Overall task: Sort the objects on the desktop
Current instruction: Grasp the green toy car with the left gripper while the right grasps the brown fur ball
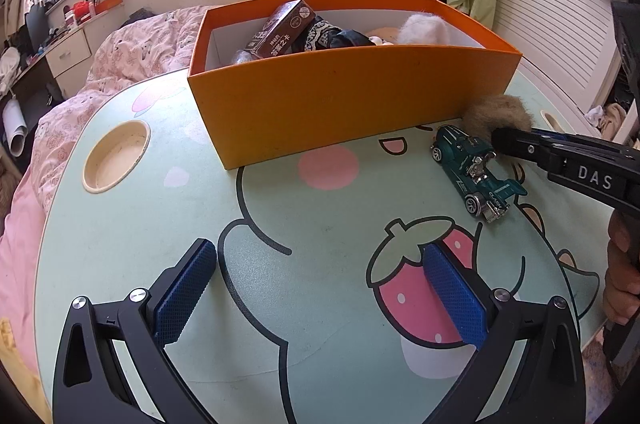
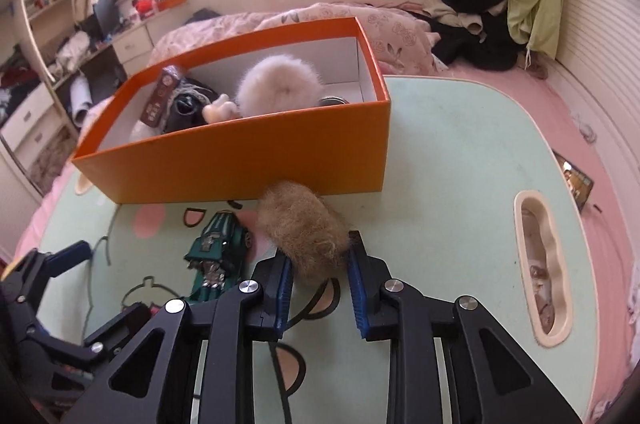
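Observation:
An orange box (image 1: pixel 344 99) (image 2: pixel 248 159) stands on the pale green table (image 1: pixel 300 304) (image 2: pixel 452 159). It holds a brown carton (image 1: pixel 282 29), a white fluffy pompom (image 2: pixel 276 87) and other small items. A brown fluffy pompom (image 2: pixel 304 236) (image 1: pixel 498 113) lies against the box's front wall. My right gripper (image 2: pixel 320 256) (image 1: pixel 500 137) is shut on its near end. A green toy car (image 1: pixel 474 169) (image 2: pixel 216 248) lies on the table just left of it. My left gripper (image 1: pixel 320 288) is open and empty over the table's front.
A round cup recess (image 1: pixel 116 155) sits at the table's left, an oblong recess (image 2: pixel 540 264) at its right. A bed with pink bedding (image 1: pixel 132 51) and clothes (image 2: pixel 480 23) lies behind. A phone (image 2: pixel 576 183) lies on the bed, right of the table.

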Demonstrator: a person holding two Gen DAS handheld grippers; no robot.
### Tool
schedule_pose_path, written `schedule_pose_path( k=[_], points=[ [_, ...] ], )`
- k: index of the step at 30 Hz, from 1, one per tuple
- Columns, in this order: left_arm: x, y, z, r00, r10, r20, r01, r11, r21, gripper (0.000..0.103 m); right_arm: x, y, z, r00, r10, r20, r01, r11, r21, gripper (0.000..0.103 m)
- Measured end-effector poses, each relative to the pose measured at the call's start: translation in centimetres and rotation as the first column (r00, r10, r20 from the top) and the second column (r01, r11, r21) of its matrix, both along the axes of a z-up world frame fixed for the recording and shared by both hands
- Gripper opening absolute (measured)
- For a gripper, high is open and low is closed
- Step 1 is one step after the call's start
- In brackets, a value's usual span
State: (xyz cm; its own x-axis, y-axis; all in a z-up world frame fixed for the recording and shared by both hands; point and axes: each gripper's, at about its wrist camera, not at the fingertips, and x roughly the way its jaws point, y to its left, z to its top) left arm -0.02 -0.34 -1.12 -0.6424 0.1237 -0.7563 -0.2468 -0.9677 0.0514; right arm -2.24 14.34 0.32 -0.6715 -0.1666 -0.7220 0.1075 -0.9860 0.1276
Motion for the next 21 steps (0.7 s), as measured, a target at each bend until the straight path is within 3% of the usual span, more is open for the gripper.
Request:
schedule_pose_path(
  k=[5, 8, 11, 15, 19, 21],
  points=[
    [0.1, 0.0, 0.1, 1.0, -0.006, 0.0, 0.006, 1.0, 0.009, 0.103, 3.1, 1.8, 0.3, 0.998, -0.022, -0.052, 0.022, 1.0, 0.009, 0.024],
    [0.6, 0.4, 0.9, 0.998, -0.056, -0.004, 0.056, 0.996, 0.065, 0.103, 4.8, 3.0, 0.3, 0.997, -0.039, -0.068, 0.04, 0.999, 0.018, 0.024],
    [1.4, 1.9, 2.5, 0.992, -0.118, -0.054, 0.121, 0.99, 0.068, 0.103, 5.9, 4.3, 0.4, 0.994, -0.06, -0.09, 0.061, 0.998, 0.008, 0.024],
    [0.2, 5.4, 3.3, 0.977, -0.211, 0.007, 0.209, 0.972, 0.11, 0.103, 6.4, 5.3, 1.1, 0.989, -0.095, -0.114, 0.093, 0.995, -0.018, 0.024],
    [-1.4, 9.5, 2.6, 0.975, -0.22, 0.003, 0.22, 0.975, -0.005, 0.1, 6.7, 5.7, 1.7, 0.986, -0.1, -0.132, 0.097, 0.995, -0.024, 0.024],
    [-2.3, 10.8, 1.9, 0.979, -0.202, -0.005, 0.201, 0.978, -0.061, 0.093, 6.8, 5.8, 1.8, 0.986, -0.103, -0.132, 0.1, 0.995, -0.031, 0.024]
  ],
)
